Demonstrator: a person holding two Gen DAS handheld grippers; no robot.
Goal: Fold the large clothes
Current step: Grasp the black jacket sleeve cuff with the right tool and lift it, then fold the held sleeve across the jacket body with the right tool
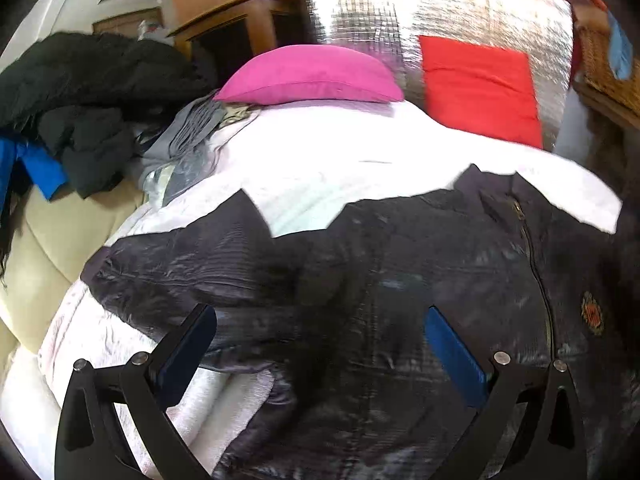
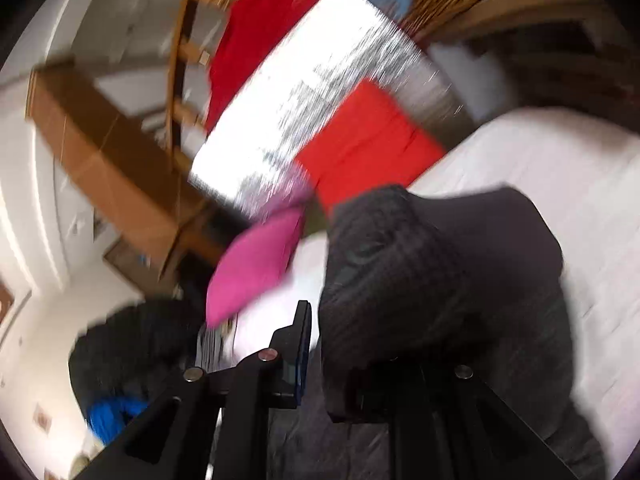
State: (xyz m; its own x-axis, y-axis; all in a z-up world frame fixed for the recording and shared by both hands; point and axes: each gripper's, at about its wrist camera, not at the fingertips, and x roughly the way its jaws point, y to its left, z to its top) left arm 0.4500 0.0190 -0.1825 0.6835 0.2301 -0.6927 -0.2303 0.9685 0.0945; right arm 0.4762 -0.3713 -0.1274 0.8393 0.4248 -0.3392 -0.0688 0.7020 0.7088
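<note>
Nearest to me in the left wrist view, my left gripper [image 1: 320,344] hangs with its jaws wide apart and nothing between them, just above the dark jacket [image 1: 380,280]. The jacket lies spread across the white bed cover [image 1: 340,160], zip running up its right side, one sleeve stretched out to the left. In the right wrist view my right gripper [image 2: 320,360] is clamped on a fold of that same jacket [image 2: 420,280], which bulges up over the right finger and hides it; only the left finger with its blue pad shows, so I read the grip from the cloth bunched against it.

Farther back sit a pink pillow [image 1: 310,76] and a red cushion [image 1: 480,88] leaning on a silver foil panel [image 1: 400,8]. A heap of dark clothes [image 1: 80,92] lies at the left, over a cream surface whose edge is cut off.

The right view is tilted and badly smeared, so the wooden furniture [image 2: 104,148] behind is probably a cabinet. Only the left view shows the jacket's full spread and the small orange badge [image 1: 592,314] beside its zip.
</note>
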